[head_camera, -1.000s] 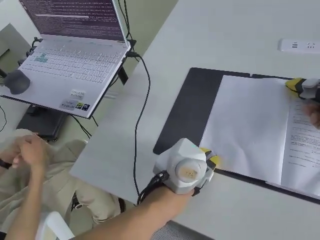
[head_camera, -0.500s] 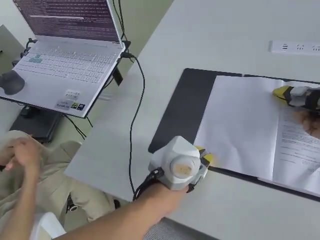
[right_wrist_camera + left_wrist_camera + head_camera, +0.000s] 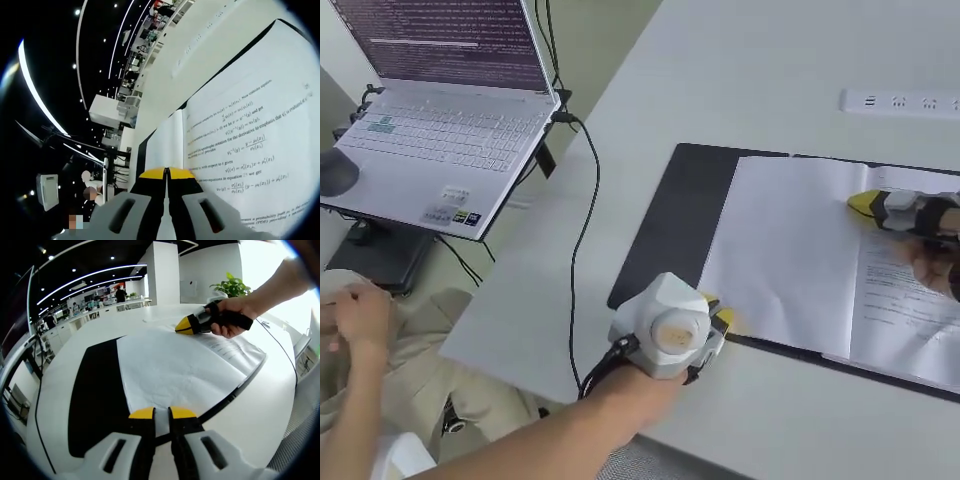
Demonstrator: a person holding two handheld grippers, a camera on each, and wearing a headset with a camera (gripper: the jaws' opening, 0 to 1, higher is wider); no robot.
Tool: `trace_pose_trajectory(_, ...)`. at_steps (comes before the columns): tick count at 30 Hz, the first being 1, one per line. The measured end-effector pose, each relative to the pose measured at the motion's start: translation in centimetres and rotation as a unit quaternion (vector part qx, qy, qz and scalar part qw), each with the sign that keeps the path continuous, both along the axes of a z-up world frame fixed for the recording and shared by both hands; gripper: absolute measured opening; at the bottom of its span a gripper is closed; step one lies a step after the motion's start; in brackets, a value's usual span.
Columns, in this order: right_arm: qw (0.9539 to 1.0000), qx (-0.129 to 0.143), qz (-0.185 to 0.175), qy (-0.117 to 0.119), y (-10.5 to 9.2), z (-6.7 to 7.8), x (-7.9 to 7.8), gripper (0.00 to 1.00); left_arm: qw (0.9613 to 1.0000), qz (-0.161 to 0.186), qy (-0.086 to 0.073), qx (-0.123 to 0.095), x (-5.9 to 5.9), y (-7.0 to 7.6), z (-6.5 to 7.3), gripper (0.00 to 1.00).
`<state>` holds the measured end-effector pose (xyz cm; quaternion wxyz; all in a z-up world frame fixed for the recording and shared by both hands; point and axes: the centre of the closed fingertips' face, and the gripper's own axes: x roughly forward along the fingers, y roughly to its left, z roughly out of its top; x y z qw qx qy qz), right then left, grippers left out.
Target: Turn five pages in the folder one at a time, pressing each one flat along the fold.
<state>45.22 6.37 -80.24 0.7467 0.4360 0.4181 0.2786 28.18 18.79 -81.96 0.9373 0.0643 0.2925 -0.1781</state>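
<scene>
A black folder (image 3: pixel 665 230) lies open on the white table. A blank turned page (image 3: pixel 780 250) covers its left half, and a printed page (image 3: pixel 900 300) lies to the right. My left gripper (image 3: pixel 717 312) rests at the near edge of the blank page (image 3: pixel 170 370). In the left gripper view, the left gripper (image 3: pixel 161 413) has its jaws a narrow gap apart with white paper showing between them. My right gripper (image 3: pixel 865 204) is shut, with its tip down on the fold. In its own view the right gripper (image 3: pixel 166 172) points along the fold beside the printed page (image 3: pixel 240 140).
An open laptop (image 3: pixel 440 130) stands on a stand left of the table, and its cable (image 3: pixel 582 230) hangs past the table edge. A white power strip (image 3: pixel 900 102) lies beyond the folder. A seated person's hand (image 3: pixel 360 315) shows at the lower left.
The head camera has shifted. My right gripper has slid along the fold toward me. The left gripper has stayed at the page's near edge.
</scene>
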Motion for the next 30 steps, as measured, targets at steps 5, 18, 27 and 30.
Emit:
trace_pose_trajectory(5,0.9999,0.007,0.008,0.006,-0.1,-0.1,-0.6,0.00,1.0000,-0.001,0.000,0.002,0.0,0.0,0.0,0.09)
trace_pose_trajectory(18,0.9989,0.028,0.030,0.020,0.0,0.1,-3.2,0.00,1.0000,-0.005,0.001,0.007,0.2,-0.1,0.0,0.09)
trace_pose_trajectory(27,0.9974,0.032,0.058,0.027,0.2,-0.1,-5.6,0.00,0.9999,-0.007,0.000,0.010,0.3,-0.1,-0.2,0.09)
trace_pose_trajectory(30,0.9971,0.037,0.059,0.029,0.1,-0.2,-6.6,0.00,0.9999,-0.009,0.000,0.012,0.2,-0.1,-0.1,0.09)
